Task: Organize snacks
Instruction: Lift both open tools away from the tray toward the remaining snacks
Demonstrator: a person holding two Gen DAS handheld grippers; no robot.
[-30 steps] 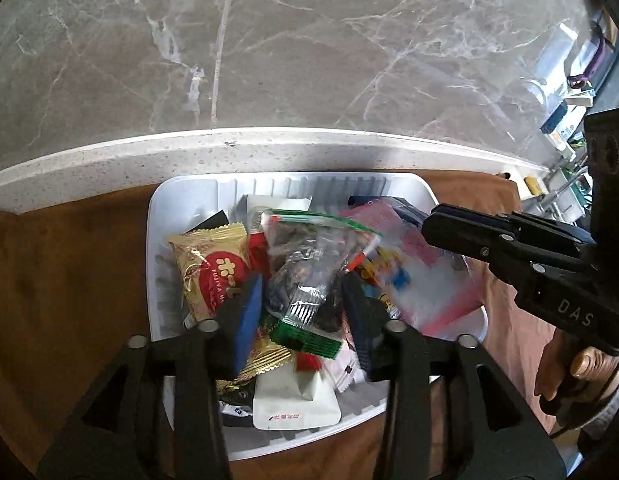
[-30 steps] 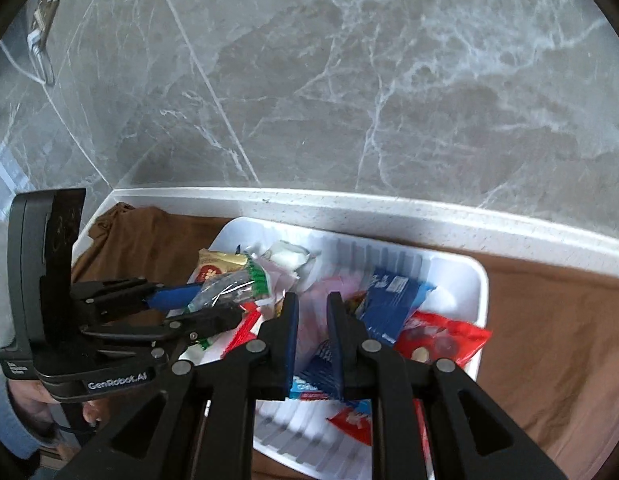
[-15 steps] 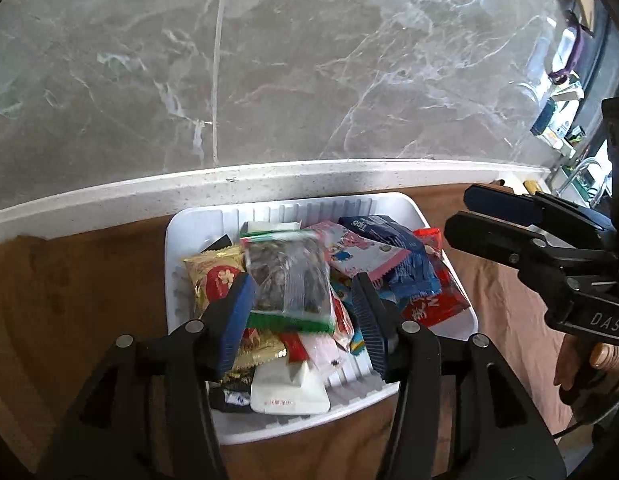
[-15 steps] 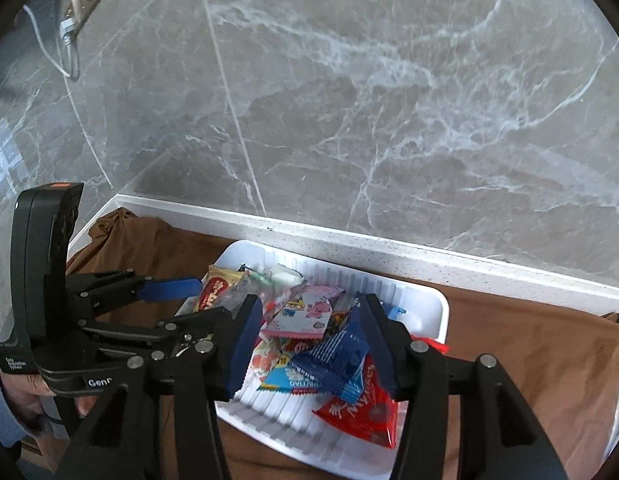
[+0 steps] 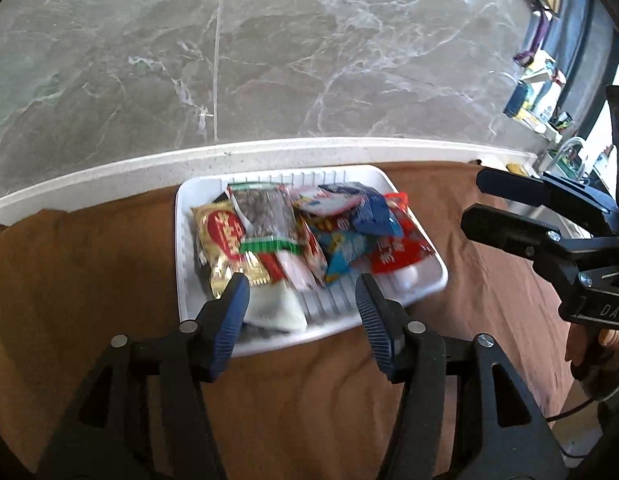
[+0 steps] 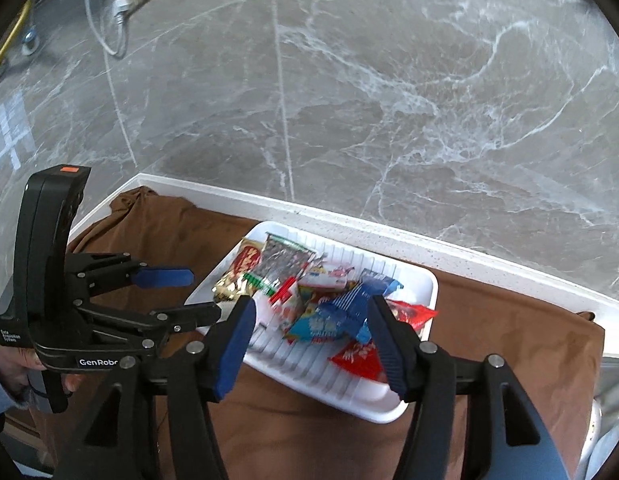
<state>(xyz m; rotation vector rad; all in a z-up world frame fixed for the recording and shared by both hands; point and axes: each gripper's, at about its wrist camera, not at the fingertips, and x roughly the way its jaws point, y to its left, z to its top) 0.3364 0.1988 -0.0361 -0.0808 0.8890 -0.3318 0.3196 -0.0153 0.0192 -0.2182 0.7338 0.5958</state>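
Jaws opening, both empty | left gripper (image 5: 301, 292), right gripper (image 6: 309, 316) above white tray (image 5: 437, 280) | snack packets (image 5: 269, 216): light, crinkly, slippery; pinch sealed edges.

Lower packets in the white tray (image 5: 185, 280) are covered by upper ones, print on the snack packets (image 5: 293, 236) is blurred, and shelf items (image 5: 537, 92) are too small to be told.

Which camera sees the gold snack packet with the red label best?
The left wrist view. There the gold packet lies nearly whole and large at the left side of the white tray. The right wrist view shows it smaller, at the tray's far left corner, partly covered by the clear seed bag.
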